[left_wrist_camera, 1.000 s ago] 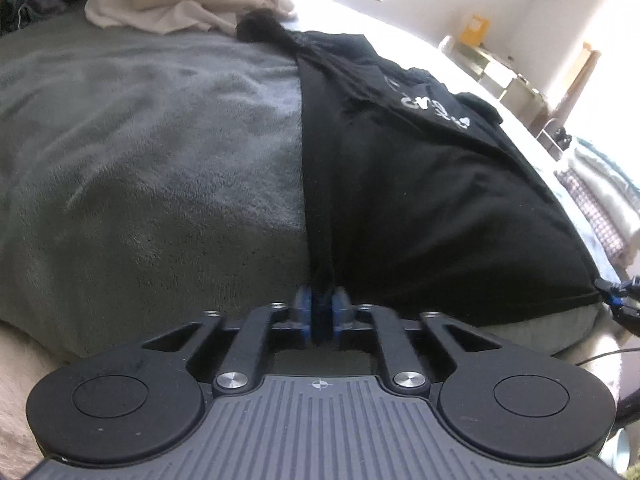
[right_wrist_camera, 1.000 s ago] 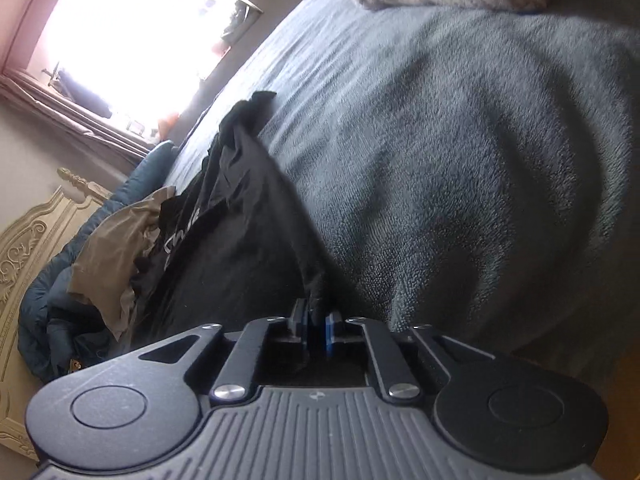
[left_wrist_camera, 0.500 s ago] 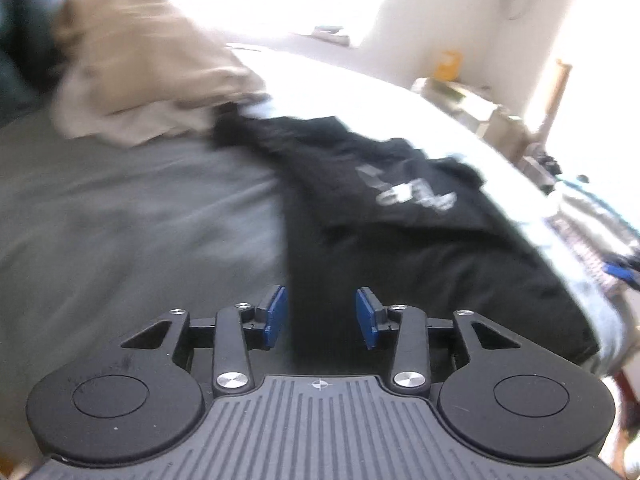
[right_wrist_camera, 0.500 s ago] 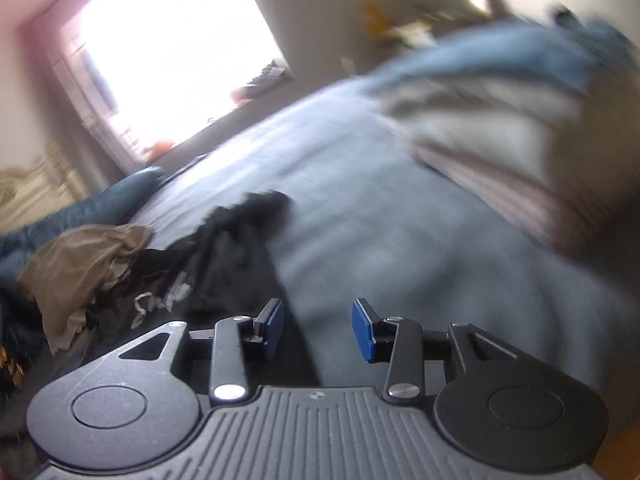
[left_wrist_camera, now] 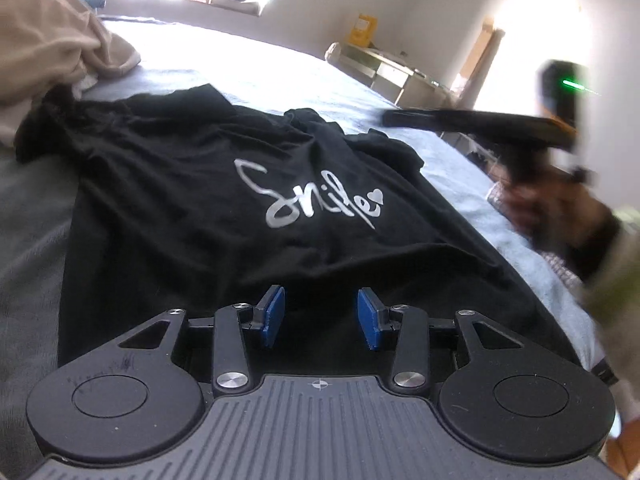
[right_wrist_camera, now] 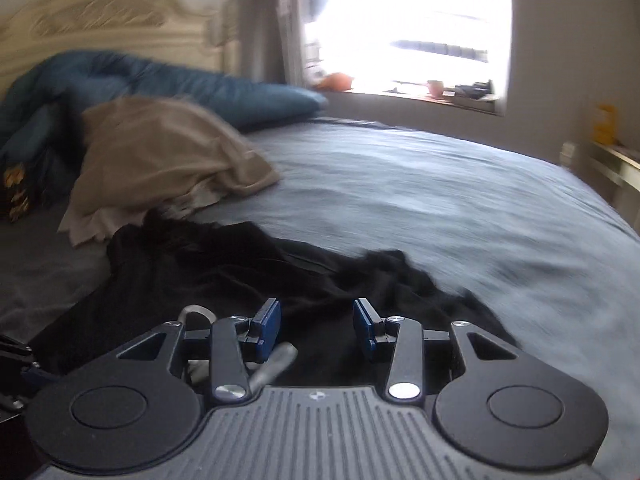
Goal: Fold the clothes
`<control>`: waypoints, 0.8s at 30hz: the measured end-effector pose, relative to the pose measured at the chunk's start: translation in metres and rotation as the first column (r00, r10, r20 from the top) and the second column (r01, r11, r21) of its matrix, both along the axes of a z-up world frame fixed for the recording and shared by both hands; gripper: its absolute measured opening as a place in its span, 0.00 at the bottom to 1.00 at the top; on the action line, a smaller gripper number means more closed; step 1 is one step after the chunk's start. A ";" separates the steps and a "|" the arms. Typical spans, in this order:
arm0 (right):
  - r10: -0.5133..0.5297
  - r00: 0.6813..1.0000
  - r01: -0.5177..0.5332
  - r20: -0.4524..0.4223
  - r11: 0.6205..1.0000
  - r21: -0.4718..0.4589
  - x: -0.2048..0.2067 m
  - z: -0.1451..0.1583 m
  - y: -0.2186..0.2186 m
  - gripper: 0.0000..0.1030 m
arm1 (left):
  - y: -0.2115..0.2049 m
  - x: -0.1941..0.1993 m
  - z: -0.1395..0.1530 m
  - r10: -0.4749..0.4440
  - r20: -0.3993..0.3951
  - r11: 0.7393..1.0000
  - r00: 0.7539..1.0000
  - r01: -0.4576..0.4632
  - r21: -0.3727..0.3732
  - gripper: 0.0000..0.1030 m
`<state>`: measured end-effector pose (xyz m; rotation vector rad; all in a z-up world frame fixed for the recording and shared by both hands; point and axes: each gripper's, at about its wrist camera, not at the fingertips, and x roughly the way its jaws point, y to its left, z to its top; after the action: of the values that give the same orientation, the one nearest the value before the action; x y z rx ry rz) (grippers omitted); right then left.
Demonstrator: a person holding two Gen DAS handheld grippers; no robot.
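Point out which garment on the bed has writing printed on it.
The black T-shirt, spread flat before the left gripper, with silver script on its chest. The beige garment, crumpled beyond it, is plain.

Blown-out daylight from the window [right_wrist_camera: 408,20], motion blur rightward, fisheye-bent dark corners.

Left gripper [left_wrist_camera: 320,316] in foreground, blue pads [left_wrist_camera: 272,314] apart, jaws having just opened, nothing between them. Beyond it, black T-shirt [left_wrist_camera: 192,200] spread on grey bedcover [left_wrist_camera: 32,240], silver "Smile" script [left_wrist_camera: 312,200] facing up, hem toward near edge of bed. Beige garment [left_wrist_camera: 48,48] heaped at far left, touching shirt's far corner. Right gripper [left_wrist_camera: 472,122], blurred, above bed's right edge, held by hand [left_wrist_camera: 560,208]; its jaw state unreadable.
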<state>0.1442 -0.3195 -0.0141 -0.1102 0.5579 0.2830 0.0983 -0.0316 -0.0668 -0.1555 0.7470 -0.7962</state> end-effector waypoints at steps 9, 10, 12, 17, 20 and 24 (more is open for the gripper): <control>0.249 0.965 -0.261 -0.083 0.934 -0.242 0.120 -0.051 0.061 0.43 | 0.045 -0.018 -0.014 0.009 -0.002 0.999 1.000 -0.009 -0.046 0.39; 0.252 0.964 -0.265 -0.082 0.934 -0.240 0.126 -0.050 0.063 0.43 | 0.046 -0.018 -0.017 0.004 0.007 0.999 1.000 -0.004 -0.051 0.39; 0.231 0.970 -0.242 -0.072 0.942 -0.232 0.136 -0.046 0.063 0.43 | 0.046 -0.016 -0.021 0.008 0.016 0.998 1.000 -0.007 -0.063 0.39; 0.151 0.987 -0.158 -0.055 0.974 -0.162 0.149 -0.040 0.054 0.43 | 0.047 -0.013 -0.030 -0.006 0.040 0.995 0.999 0.010 -0.101 0.39; 0.165 0.983 -0.177 -0.076 0.964 -0.198 0.155 -0.052 0.066 0.43 | 0.054 -0.012 -0.035 -0.010 0.031 0.989 0.999 0.014 -0.146 0.39; 0.118 0.989 -0.141 -0.094 0.947 -0.288 0.173 -0.071 0.082 0.42 | 0.060 -0.006 -0.039 -0.014 0.001 0.980 1.000 0.014 -0.198 0.39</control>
<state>0.3175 -0.2371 -0.0856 -0.4274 0.6671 0.3317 0.0921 0.0285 -0.1055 -0.3298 0.6693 -0.8841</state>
